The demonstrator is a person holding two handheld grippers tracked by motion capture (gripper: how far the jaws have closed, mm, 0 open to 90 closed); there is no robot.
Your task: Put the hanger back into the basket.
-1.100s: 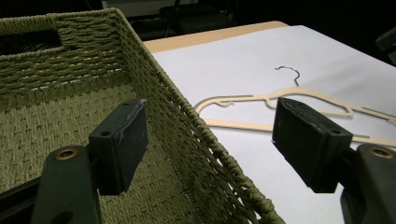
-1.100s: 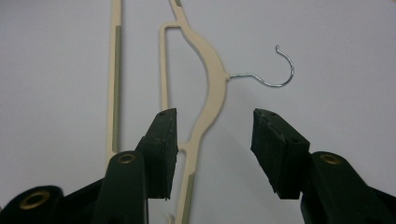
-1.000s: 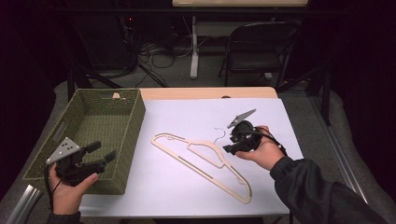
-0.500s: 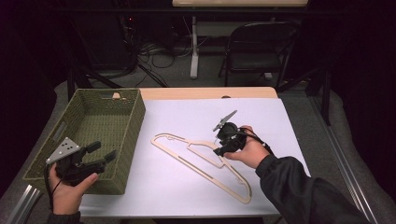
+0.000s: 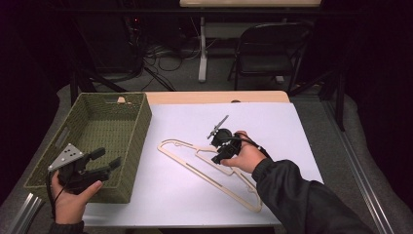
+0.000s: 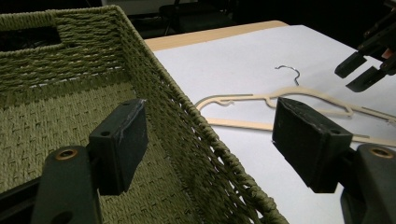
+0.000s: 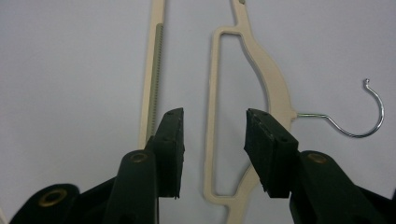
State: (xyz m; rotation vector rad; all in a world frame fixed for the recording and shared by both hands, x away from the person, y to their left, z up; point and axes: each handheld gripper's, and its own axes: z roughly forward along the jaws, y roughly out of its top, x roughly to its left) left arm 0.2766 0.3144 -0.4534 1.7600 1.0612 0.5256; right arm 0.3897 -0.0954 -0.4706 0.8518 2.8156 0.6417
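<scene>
High view, right claw (image 5: pixel 217 147) moved left onto hanger (image 5: pixel 204 165), jaws apart, left claw (image 5: pixel 108 158) unmoved, open over basket (image 5: pixel 138 131)

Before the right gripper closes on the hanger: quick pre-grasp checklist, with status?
1. Right gripper open: ok, jaws apart.
2. Hanger between the jaws: ok, the thin inner bar beside the neck runs up through the gap.
3. Jaws down at hanger level: cannot tell, height above the white sheet unclear.
4. Metal hook clear of the jaws: ok, off to one side.
5. Left gripper out of the way: ok, open, held over the green woven basket.
6. Basket free to receive: ok, nothing visible inside.
</scene>
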